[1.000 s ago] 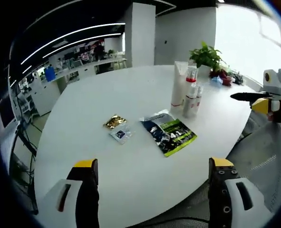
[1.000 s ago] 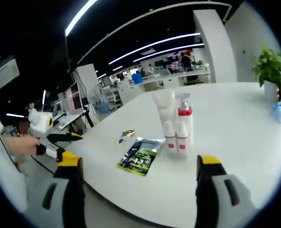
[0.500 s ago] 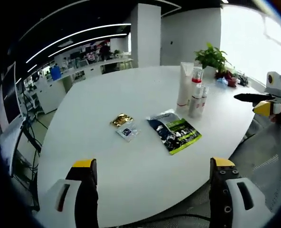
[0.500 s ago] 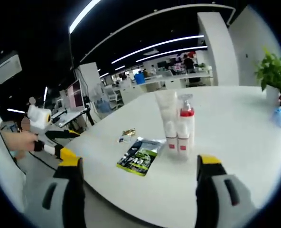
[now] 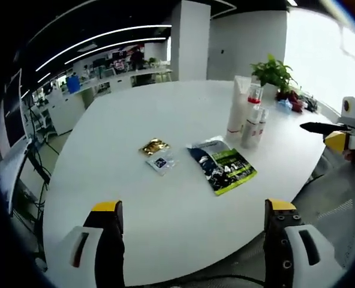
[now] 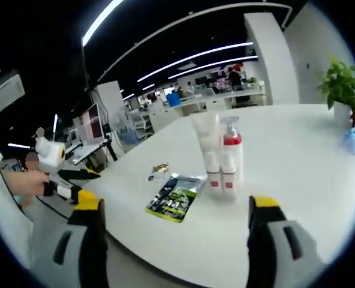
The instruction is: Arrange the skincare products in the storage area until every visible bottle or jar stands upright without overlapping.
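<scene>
A cluster of skincare products stands upright on the white table (image 5: 135,108): a tall white tube (image 5: 236,111), a pump bottle with a red collar (image 5: 253,101) and small white spray bottles (image 5: 250,127). In the right gripper view the tube (image 6: 205,141), the pump bottle (image 6: 232,150) and the small bottles (image 6: 214,174) stand close together just beyond my jaws. My left gripper (image 5: 193,207) is open over the table's near edge, holding nothing. My right gripper (image 6: 174,204) is open too, short of the cluster. It also appears as the right gripper (image 5: 312,126), hand-held beside the table.
A green and black sachet (image 5: 222,167) lies flat in front of the bottles, with a gold sachet (image 5: 153,146) and a small clear one (image 5: 161,162) to its left. A potted plant (image 5: 273,72) stands behind the cluster. A mesh chair (image 5: 339,204) is by the table's edge.
Both views have shifted slightly with the hands. The bottles and sachets lie as before, and both grippers stay open and hold nothing.
</scene>
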